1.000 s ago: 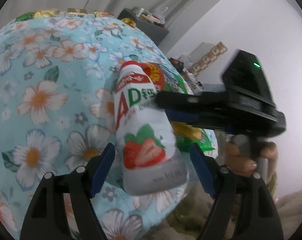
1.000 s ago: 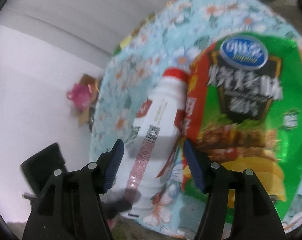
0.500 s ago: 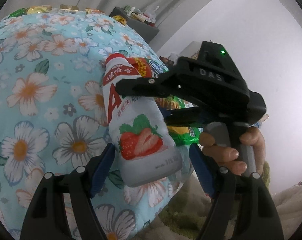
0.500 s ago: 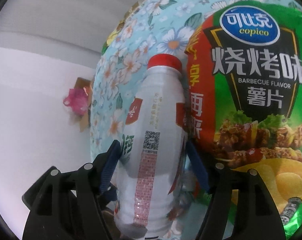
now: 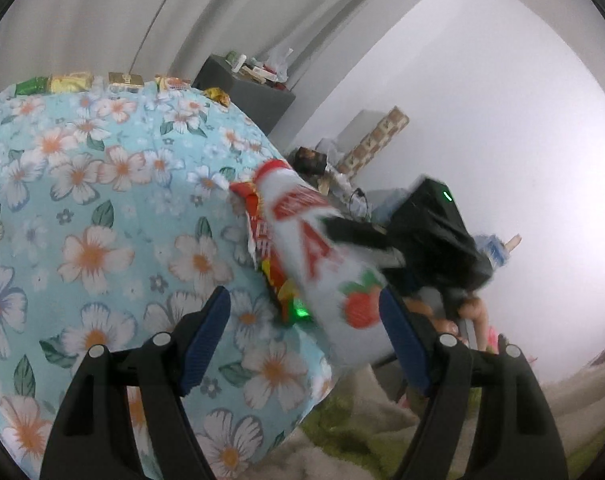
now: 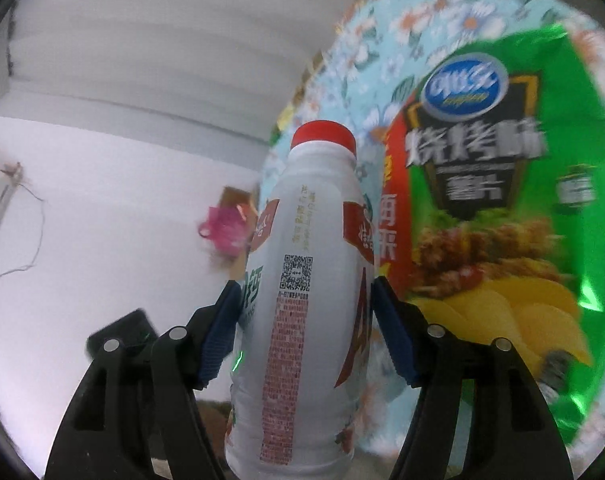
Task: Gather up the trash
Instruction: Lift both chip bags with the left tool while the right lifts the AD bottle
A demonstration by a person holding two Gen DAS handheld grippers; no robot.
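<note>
Gripping the drink bottle (image 6: 302, 280) lengthwise, cap pointing away, the right claw (image 6: 304, 320) holds it; the left claw (image 5: 306, 336) gapes empty alongside, pads clear.

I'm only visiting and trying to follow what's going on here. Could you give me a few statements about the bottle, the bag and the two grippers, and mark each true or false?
1. The right gripper holds the bottle. True.
2. The bottle's cap is blue. False: it is red.
3. The left gripper grips the chip bag. False: its jaws are open and grip nothing.
4. The tablecloth is floral. True.
</note>
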